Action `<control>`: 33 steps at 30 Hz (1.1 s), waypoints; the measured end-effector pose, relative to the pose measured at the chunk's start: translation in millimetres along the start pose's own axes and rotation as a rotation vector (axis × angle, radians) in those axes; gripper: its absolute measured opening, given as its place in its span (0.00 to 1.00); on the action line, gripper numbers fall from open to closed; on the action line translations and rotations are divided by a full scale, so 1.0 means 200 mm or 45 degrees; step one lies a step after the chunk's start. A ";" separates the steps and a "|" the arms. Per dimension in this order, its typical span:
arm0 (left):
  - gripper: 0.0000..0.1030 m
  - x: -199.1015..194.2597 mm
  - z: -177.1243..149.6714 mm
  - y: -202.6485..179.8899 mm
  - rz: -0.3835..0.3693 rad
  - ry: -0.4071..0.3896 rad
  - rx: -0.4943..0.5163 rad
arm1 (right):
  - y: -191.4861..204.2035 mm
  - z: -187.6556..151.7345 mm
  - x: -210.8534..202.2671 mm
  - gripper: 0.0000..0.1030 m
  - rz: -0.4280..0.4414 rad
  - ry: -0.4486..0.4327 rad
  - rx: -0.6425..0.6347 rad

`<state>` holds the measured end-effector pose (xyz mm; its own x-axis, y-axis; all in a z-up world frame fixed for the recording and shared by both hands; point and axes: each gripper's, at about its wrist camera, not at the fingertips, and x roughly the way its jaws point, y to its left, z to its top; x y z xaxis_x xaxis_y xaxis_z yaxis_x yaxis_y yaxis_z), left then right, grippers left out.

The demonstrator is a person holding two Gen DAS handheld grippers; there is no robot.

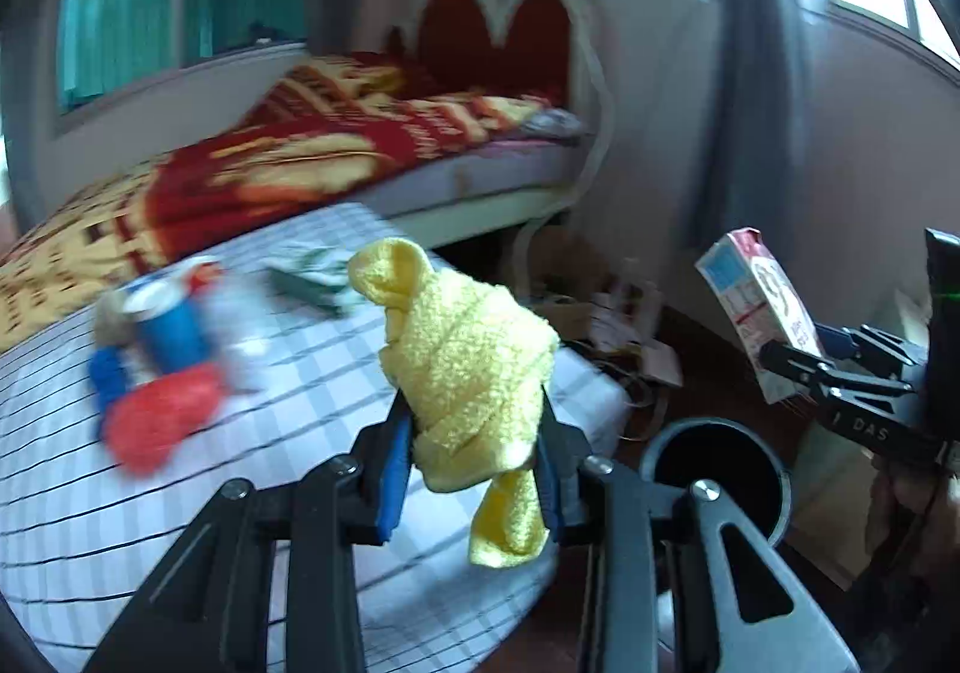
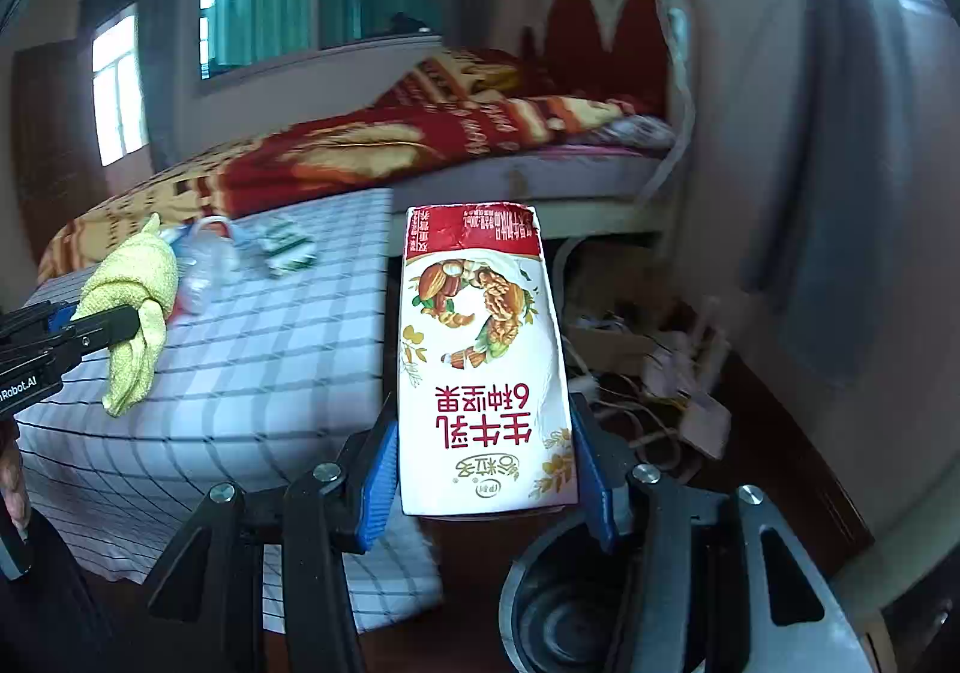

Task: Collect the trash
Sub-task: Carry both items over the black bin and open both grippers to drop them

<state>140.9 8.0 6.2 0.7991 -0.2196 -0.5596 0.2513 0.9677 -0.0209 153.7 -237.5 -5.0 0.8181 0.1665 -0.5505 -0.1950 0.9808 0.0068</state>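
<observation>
1. The left gripper (image 1: pixel 477 469) had its blue-padded jaws clamped on a yellow cloth (image 1: pixel 465 355), which stood bunched above them with one loose end hanging down at 6 o'clock.
2. The right gripper (image 2: pixel 486 487) had its jaws closed against the two sides of a milk carton (image 2: pixel 480 367), held upside down, its printed text inverted.
3. Below the carton, at 5 o'clock in the right wrist view, the open mouth of a dark round bin (image 2: pixel 540 601) showed; in the left wrist view the same bin (image 1: pixel 717 469) sat at 4 o'clock of the cloth.
4. In the left wrist view the carton (image 1: pixel 759 307) appeared at 3 o'clock, pinched by the right gripper (image 1: pixel 798 367).
5. Beyond lay a checked tablecloth (image 1: pixel 180 493); on it, at 9 o'clock, stood a blurred blue can (image 1: pixel 162 325) beside a red crumpled item (image 1: pixel 162 415), with a green-and-white wrapper (image 1: pixel 312 277) farther back.
6. At 2 o'clock, floor clutter (image 2: pixel 654 367) lay by the wall.
7. Farthest, at 12 o'clock, stood a bed (image 1: pixel 336 156) with a red-and-gold blanket.
</observation>
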 end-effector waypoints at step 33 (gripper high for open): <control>1.00 0.64 -0.29 -0.87 -0.363 0.398 0.168 | -0.95 -0.66 0.25 1.00 -0.181 0.461 0.282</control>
<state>167.2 -180.8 -110.4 0.4892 -0.4078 -0.7710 0.5215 0.8453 -0.1162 160.6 -429.2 -144.0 0.5786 0.0210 -0.8153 0.0586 0.9960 0.0672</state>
